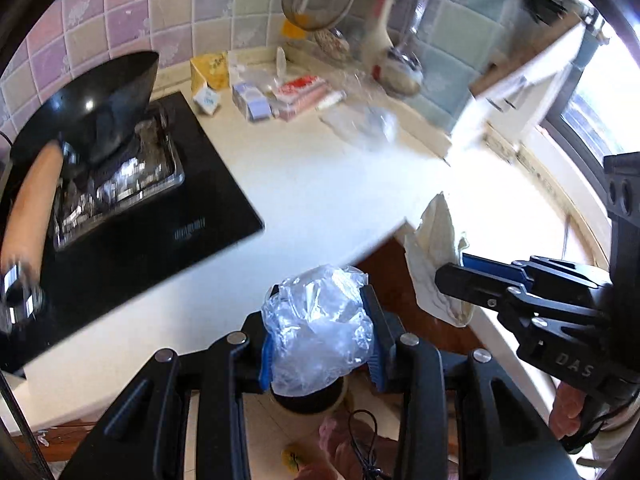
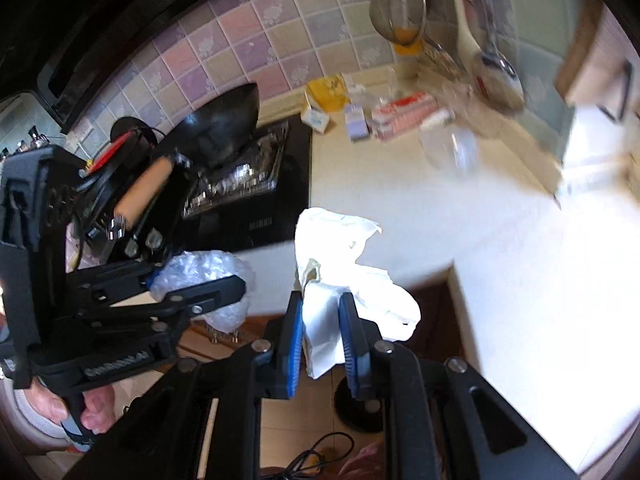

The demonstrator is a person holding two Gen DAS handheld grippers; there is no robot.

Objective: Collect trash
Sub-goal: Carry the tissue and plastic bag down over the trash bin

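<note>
We've got both loads off the counter edge: left gripper [image 1: 320, 332] clamped on the crumpled plastic wrap [image 1: 320, 332], right gripper [image 2: 320, 336] pinching the white paper bag [image 2: 344, 280]; the dark bin [image 1: 308, 398] sits directly under the left one, so it's nearer

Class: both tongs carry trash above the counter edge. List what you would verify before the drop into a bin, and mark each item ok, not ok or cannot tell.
1. Left tongs shut on the crumpled clear plastic bag: ok.
2. Right tongs shut on the crumpled white paper wrapper: ok.
3. The two tongs apart: ok.
4. Both loads lifted off the white countertop: ok.
5. Bin directly below: cannot tell.
6. More clear plastic left on the countertop: not ok.
</note>
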